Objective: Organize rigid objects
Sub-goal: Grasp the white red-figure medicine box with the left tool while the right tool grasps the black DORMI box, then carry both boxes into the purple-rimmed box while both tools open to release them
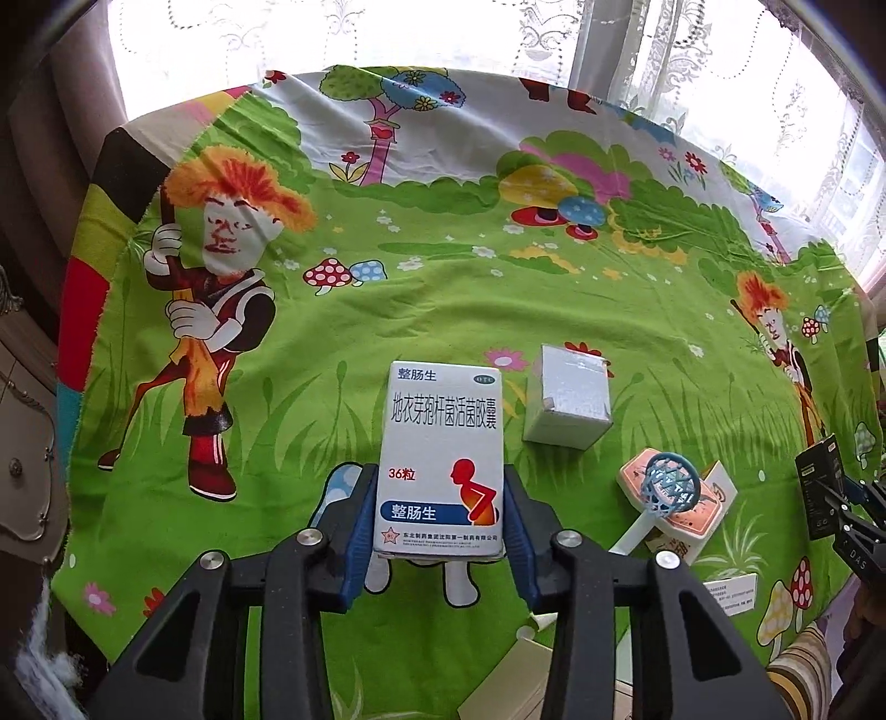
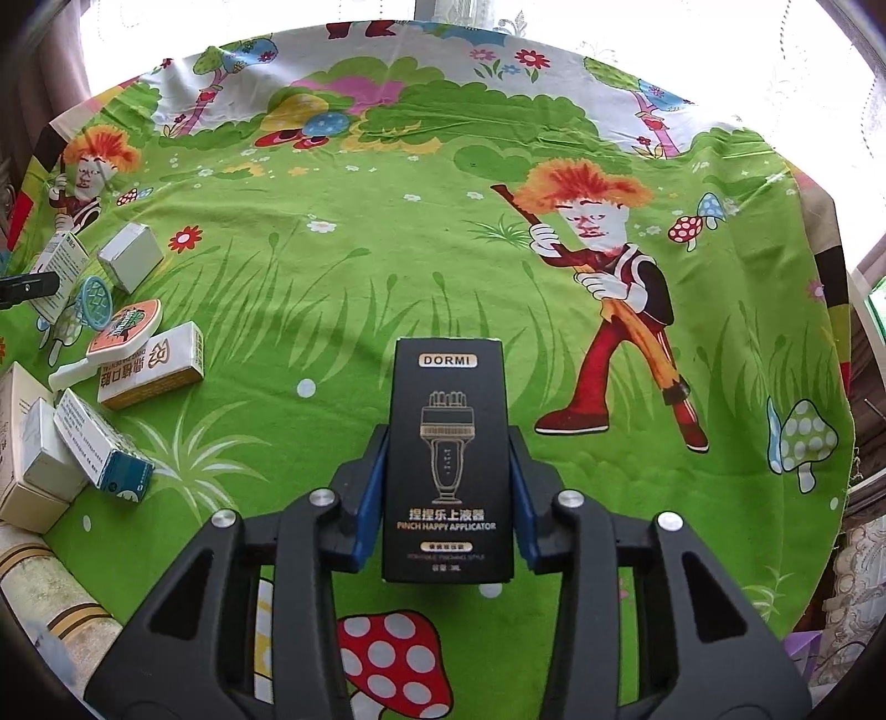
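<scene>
Left gripper (image 1: 440,512): clamped on a white medicine box (image 1: 443,443), blue pads pressed on both long sides near its bottom end, box standing up tall with the "36粒" print facing the camera.

Right gripper (image 2: 446,498): same deal, closed on a black DORMI box (image 2: 447,459), held upright by its sides, gold applicator drawing facing us.

Worktop: covered by a loud green cartoon cloth (image 2: 343,288), mushrooms and an orange-haired guy all over it.

White cube box (image 1: 567,399): sitting on the cloth just right of the medicine box, a bit further back, not touching it.

Blue mesh ball thing (image 1: 670,484): resting on top of a pinkish-orange pack (image 1: 684,509), near the worktop's right side in the left view.

Yellow-and-white carton (image 2: 152,365): lying flat, right next to that orange pack.

Pile at the left edge: a blue-ended box (image 2: 102,446) leaning over a couple of pale boxes (image 2: 47,459), all bunched together.

Background: lace curtains (image 1: 637,50), bright window light behind.
</scene>
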`<state>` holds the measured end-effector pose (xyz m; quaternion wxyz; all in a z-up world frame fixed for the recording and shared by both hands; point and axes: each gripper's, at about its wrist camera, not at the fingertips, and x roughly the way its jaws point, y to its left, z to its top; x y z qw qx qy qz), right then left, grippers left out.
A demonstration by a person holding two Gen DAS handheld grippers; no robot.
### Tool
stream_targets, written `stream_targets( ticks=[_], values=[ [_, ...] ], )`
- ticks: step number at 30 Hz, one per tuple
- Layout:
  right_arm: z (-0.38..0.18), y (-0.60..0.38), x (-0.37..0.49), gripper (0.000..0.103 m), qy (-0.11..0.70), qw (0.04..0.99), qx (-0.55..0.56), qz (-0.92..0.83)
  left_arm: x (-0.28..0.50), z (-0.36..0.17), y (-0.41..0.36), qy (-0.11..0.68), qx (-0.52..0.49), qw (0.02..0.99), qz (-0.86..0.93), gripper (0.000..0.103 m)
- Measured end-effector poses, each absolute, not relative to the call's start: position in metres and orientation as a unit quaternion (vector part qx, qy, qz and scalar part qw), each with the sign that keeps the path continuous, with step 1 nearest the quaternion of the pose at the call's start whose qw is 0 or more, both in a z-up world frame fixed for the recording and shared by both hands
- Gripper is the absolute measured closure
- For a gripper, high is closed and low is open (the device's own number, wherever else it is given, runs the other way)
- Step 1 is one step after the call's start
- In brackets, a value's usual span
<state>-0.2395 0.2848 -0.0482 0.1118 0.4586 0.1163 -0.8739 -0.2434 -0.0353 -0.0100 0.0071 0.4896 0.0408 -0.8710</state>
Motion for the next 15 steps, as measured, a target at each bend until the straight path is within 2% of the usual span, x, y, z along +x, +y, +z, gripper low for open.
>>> stream_targets(
  ticks=[15],
  values=[
    [0.004, 0.353, -0.148, 0.060, 0.061, 0.066, 0.429, -0.899, -0.183, 0.046, 0.029, 0.061, 0.433, -0.075, -0.896, 0.061]
  ],
)
